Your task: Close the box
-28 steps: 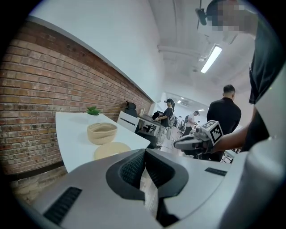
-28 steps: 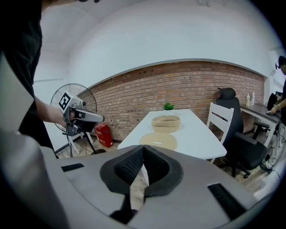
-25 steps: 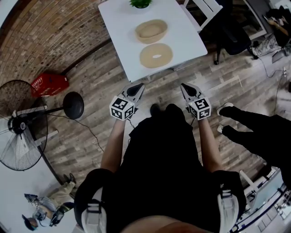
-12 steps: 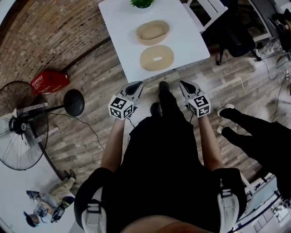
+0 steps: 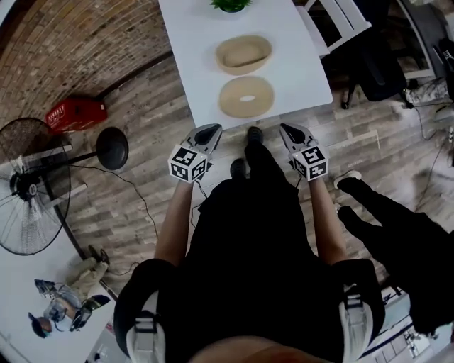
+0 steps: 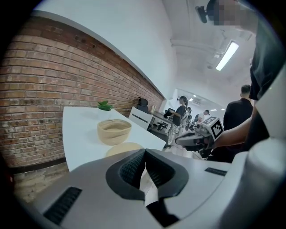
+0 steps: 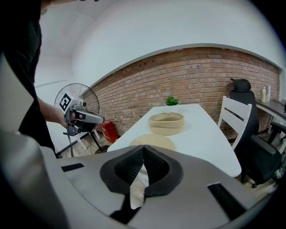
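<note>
Left gripper [image 5: 208, 130] and right gripper [image 5: 286, 129], jaws together and empty, hang before the white worktop [image 5: 195, 49]; on it, round tan woven box [image 5: 243, 54] and flat tan lid [image 5: 246, 98].

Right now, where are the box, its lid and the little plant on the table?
box [image 5: 245, 69], head view, on its near wall.
lid [image 5: 246, 98], head view, on its centre.
plant [image 5: 230, 4], head view, on its leaves at the table's far end.

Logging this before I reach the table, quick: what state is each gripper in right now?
Left grey two-jaw gripper: closed, holding nothing.
Right grey two-jaw gripper: closed, holding nothing.
</note>
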`<state>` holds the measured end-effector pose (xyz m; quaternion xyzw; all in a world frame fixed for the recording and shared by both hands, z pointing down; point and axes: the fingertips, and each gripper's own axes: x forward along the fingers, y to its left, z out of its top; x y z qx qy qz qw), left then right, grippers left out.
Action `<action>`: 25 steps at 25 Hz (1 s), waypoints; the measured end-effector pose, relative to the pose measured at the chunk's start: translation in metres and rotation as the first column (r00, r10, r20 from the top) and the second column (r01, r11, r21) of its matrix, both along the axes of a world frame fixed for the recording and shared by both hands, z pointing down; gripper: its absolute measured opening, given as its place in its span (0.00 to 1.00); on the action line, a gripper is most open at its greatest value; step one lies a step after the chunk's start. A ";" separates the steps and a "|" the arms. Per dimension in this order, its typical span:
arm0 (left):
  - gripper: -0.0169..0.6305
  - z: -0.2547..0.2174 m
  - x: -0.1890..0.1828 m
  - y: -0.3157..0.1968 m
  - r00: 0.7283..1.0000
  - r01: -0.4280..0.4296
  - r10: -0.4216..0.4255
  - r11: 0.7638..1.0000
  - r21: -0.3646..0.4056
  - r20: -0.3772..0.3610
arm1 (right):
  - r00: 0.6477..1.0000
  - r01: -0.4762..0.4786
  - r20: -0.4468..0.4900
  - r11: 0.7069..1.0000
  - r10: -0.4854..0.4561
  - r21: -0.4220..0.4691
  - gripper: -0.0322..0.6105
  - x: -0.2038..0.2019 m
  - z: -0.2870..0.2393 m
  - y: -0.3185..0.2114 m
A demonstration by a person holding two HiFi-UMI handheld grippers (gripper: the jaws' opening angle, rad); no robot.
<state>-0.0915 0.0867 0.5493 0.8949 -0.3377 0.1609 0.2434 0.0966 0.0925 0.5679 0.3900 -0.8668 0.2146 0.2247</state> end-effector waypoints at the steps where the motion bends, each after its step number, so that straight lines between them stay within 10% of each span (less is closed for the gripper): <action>1: 0.06 0.002 0.001 -0.004 1.000 0.008 -0.008 1.000 -0.006 0.003 | 1.000 0.013 0.000 1.000 -0.013 -0.004 0.05 0.001 0.004 -0.007; 14: 0.06 0.045 0.003 -0.048 0.990 0.070 -0.064 0.996 -0.049 0.125 | 0.982 0.189 0.017 0.973 -0.189 -0.133 0.05 0.003 0.052 -0.073; 25: 0.06 0.094 -0.002 -0.074 0.985 0.080 -0.059 0.989 -0.123 0.162 | 0.989 0.145 0.016 0.974 -0.144 -0.173 0.05 -0.003 0.084 -0.106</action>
